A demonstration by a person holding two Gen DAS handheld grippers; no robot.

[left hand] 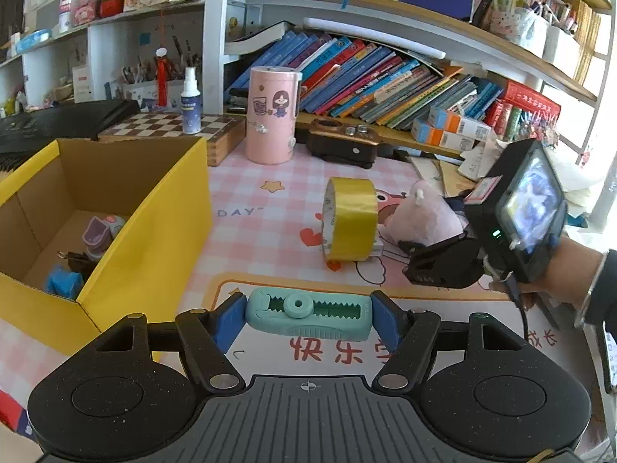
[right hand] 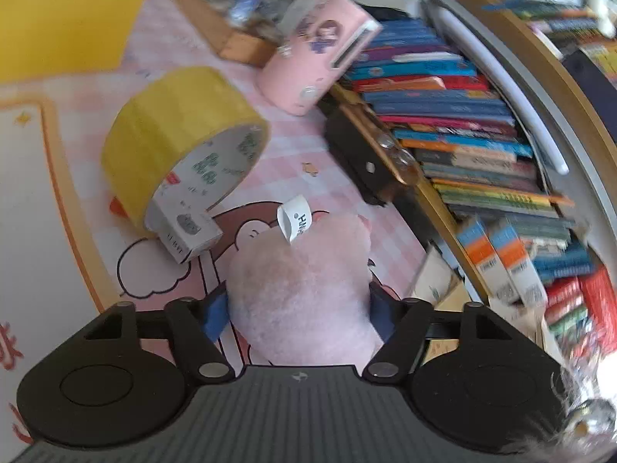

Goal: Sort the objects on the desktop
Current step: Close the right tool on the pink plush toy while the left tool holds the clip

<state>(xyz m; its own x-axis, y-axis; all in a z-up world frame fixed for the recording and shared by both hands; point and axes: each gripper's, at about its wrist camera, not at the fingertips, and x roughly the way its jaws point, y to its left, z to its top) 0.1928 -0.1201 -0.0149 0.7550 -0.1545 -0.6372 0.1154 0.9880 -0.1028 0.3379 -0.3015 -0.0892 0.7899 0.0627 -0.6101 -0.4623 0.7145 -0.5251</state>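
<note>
My left gripper (left hand: 308, 318) is shut on a teal toothed clip-like tool (left hand: 308, 314), held above the pink desk mat beside the yellow cardboard box (left hand: 154, 231). My right gripper (right hand: 299, 308) is shut on a pink plush toy (right hand: 304, 289) with a white tag; it also shows in the left wrist view (left hand: 424, 216), with the right gripper (left hand: 435, 258) around it. A roll of yellow tape (left hand: 349, 223) stands on edge just left of the plush, also in the right wrist view (right hand: 177, 146), resting on a small white box (right hand: 185, 231).
The box holds a purple item (left hand: 98, 233), a blue item (left hand: 63, 283) and a dark item. A pink cylinder container (left hand: 272, 114), a chessboard box (left hand: 173, 127) with a spray bottle (left hand: 191, 102), a dark brown case (left hand: 343, 142) and shelves of books (left hand: 385, 85) line the back.
</note>
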